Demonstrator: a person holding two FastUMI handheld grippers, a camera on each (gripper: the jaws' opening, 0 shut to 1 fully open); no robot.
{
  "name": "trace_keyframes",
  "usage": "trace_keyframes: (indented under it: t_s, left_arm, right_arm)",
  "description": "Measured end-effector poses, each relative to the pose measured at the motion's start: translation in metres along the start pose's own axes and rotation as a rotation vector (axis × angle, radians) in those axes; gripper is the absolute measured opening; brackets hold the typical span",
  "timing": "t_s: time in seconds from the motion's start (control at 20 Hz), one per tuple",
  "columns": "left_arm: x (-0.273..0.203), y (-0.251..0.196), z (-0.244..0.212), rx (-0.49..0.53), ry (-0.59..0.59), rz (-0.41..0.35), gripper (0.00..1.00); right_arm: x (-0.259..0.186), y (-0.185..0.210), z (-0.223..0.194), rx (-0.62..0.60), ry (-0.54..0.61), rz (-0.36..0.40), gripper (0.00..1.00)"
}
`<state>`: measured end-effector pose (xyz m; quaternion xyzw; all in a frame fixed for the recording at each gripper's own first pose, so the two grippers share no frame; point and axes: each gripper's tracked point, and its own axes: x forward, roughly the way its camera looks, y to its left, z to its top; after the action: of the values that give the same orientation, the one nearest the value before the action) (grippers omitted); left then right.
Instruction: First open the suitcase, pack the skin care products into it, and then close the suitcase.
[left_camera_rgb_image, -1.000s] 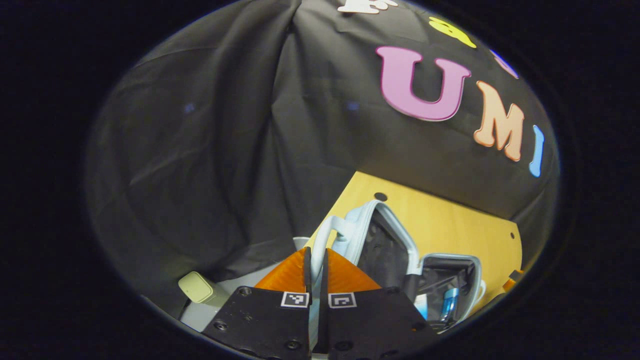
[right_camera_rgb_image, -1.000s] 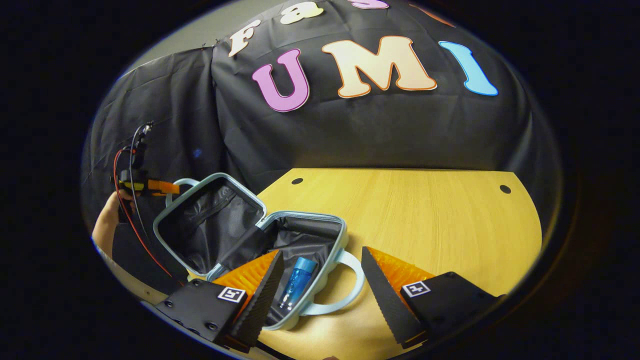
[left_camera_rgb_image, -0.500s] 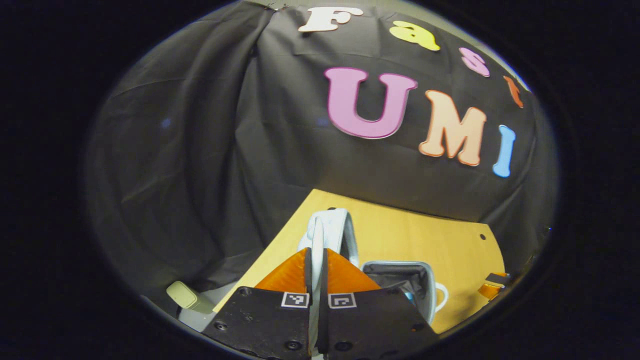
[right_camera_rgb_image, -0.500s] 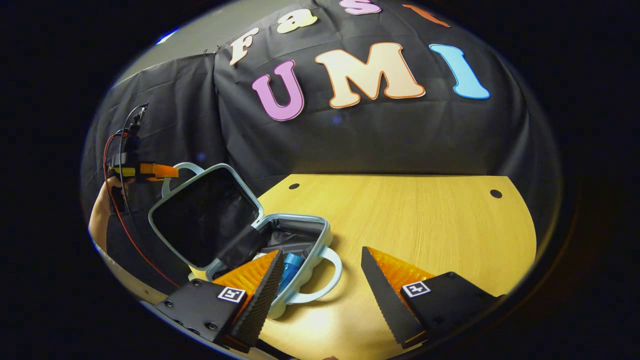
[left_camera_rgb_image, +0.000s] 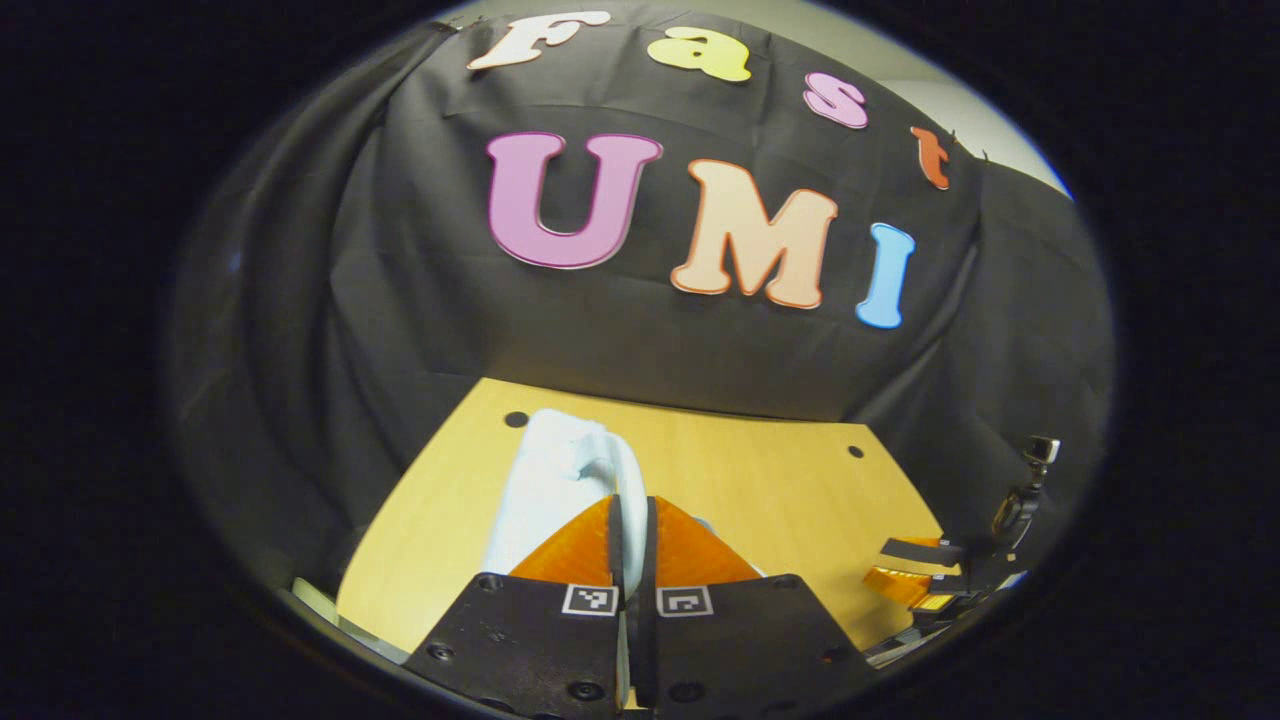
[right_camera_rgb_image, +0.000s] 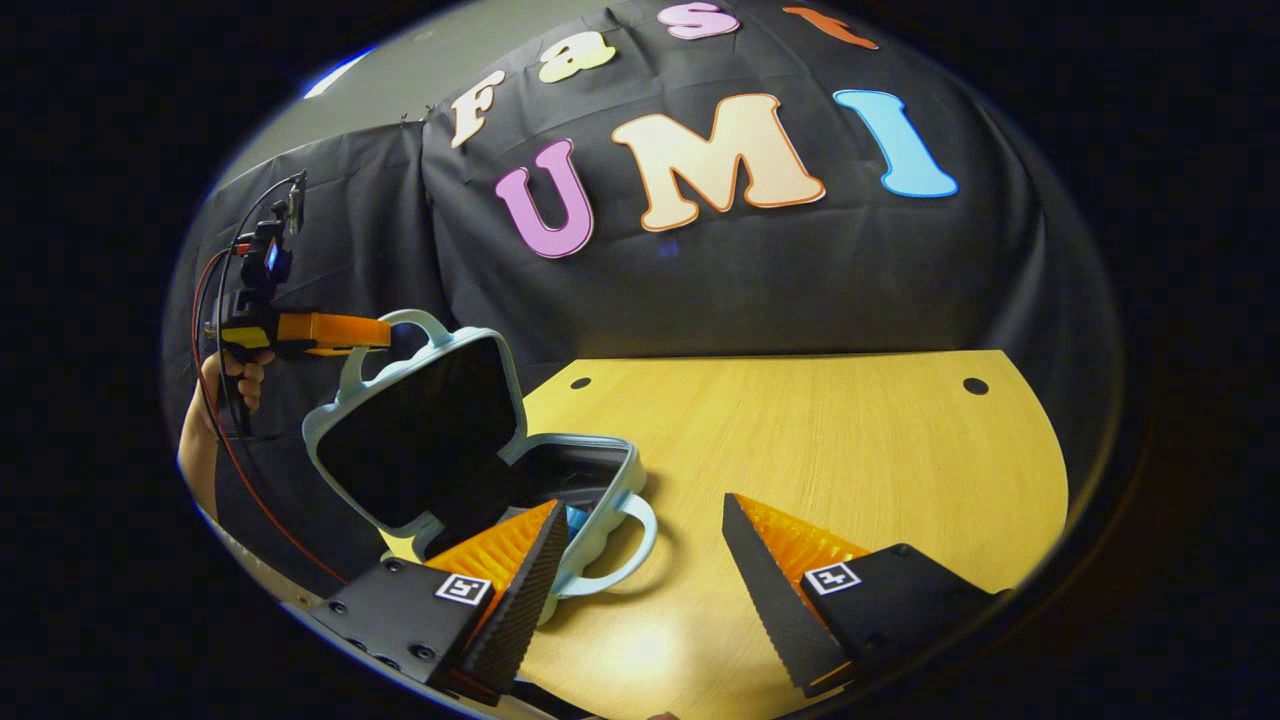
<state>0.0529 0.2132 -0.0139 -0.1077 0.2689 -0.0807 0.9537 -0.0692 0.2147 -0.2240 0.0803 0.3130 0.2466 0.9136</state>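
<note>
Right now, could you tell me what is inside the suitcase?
In the right gripper view, a blue bottle peeks out of the suitcase against its dark lining. The right claw's finger and the half-lowered lid cover the rest.

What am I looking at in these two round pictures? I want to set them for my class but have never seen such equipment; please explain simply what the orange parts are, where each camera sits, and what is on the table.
There is no robot here: a person holds a two-fingered tool in each hand. Each round picture comes from a camera riding on one tool, looking along its orange fingers.

In the left gripper view, the left gripper has its fingers closed on the pale blue handle of the suitcase lid. The right gripper view shows the same grip from across the table: a hand holds that tool while the lid stands half raised over the suitcase base.

The right gripper hangs open and holds nothing. A blue bottle peeks from inside the case, which rests on a yellow wooden table.
</note>
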Motion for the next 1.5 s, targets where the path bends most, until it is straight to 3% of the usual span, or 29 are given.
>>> trace_keyframes:
  t_s: [0.6,1.05,1.15,1.3,1.4,1.5]
  left_arm:
    - [0.053,-0.101,-0.079,0.004,0.169,-0.159,0.00]
    - [0.085,-0.137,-0.151,0.072,0.305,-0.138,0.03]
    - [0.087,-0.150,-0.143,0.075,0.228,-0.111,0.19]
    - [0.072,-0.164,-0.103,0.135,0.016,-0.004,0.75]
    - [0.053,-0.174,-0.064,0.187,-0.166,0.088,0.97]
    - [0.030,-0.183,-0.031,0.229,-0.303,0.154,0.98]
  right_arm:
    - [-0.045,-0.055,-0.002,0.029,-0.017,-0.096,0.97]
    - [-0.079,-0.088,0.002,0.020,-0.031,-0.140,0.97]
    - [-0.087,-0.094,0.008,0.013,-0.050,-0.137,0.97]
    - [-0.100,-0.098,0.041,-0.010,-0.140,-0.133,0.98]
    - [-0.110,-0.097,0.076,-0.061,-0.241,-0.145,0.98]
    - [-0.121,-0.090,0.114,-0.102,-0.346,-0.160,0.98]
